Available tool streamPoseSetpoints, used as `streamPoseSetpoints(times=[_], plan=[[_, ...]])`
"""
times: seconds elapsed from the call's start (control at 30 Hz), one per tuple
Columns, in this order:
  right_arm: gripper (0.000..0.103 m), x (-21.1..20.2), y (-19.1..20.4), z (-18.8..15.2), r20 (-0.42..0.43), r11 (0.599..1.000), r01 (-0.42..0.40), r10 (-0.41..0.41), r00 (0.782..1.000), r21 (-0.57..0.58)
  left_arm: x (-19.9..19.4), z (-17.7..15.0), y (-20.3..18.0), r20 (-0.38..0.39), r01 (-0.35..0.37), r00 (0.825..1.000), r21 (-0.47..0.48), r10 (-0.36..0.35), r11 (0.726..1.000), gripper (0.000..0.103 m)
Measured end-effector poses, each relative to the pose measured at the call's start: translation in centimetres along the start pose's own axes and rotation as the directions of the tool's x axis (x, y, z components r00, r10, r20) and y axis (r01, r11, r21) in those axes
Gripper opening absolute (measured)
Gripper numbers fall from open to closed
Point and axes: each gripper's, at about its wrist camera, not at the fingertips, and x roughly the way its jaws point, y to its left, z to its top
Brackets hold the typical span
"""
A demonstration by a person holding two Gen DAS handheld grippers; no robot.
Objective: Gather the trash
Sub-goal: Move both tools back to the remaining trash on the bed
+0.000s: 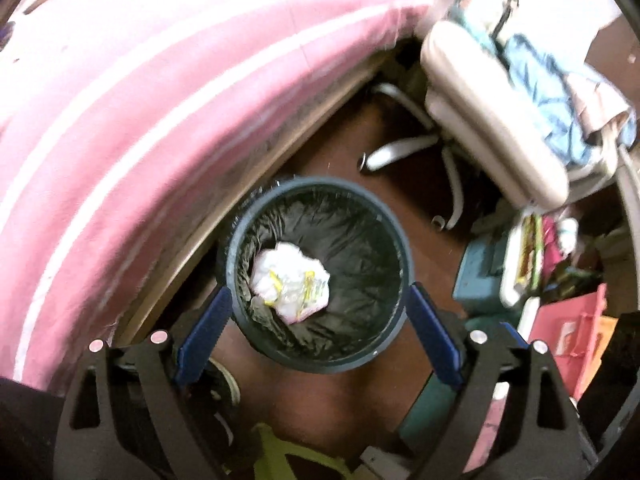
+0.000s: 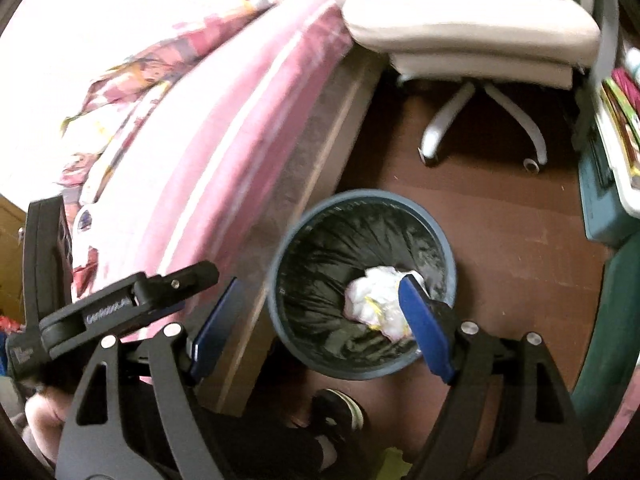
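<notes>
A round dark bin [image 1: 394, 344] with a black liner stands on the brown floor beside the bed; it also shows in the right wrist view [image 2: 362, 200]. A crumpled white wrapper with yellow marks [image 1: 290, 278] lies inside it, also seen from the right wrist [image 2: 372, 294]. My left gripper [image 1: 318, 300] is open and empty, held above the bin with a blue finger on each side of the rim. My right gripper [image 2: 318, 294] is open and empty above the bin's left edge. The left gripper's black body [image 2: 120, 304] shows at the left of the right wrist view.
A bed with a pink striped cover [image 1: 140, 100] and wooden frame runs along the left. A beige office chair [image 1: 488, 120] with white legs and clothes on it stands behind the bin. Boxes and books [image 1: 520, 264] crowd the right. A dark shoe [image 2: 340, 412] is on the floor near me.
</notes>
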Motion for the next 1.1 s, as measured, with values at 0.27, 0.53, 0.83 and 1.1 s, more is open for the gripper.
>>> streamPoseSetpoints(times=[0.27,0.53,0.83,1.1], plan=[[0.081,-3.1,8.2,-0.5,0.035,0.979,-0.081,0.089,0.995,-0.189,-7.6,-2.0,6.0,0.174,0.041,0.985,-0.131,-0.017,0.991,0.086],[0.082,-3.0,17.4,-2.2,-0.034,0.912,-0.181,0.181,0.983,-0.369,-14.8,-5.3,13.9,0.317,0.1,0.948,-0.283,-0.005,0.954,0.086],[0.083,-0.7,27.2,-4.3,-0.094,0.832,-0.234,0.216,0.972,-0.503,-20.9,-7.5,22.3,0.383,0.127,0.923,-0.393,0.036,0.911,0.086],[0.083,2.2,33.0,-3.7,-0.111,0.779,-0.23,0.204,0.973,-0.583,-20.9,-5.4,27.6,0.393,0.174,0.92,-0.444,0.016,0.879,0.087]])
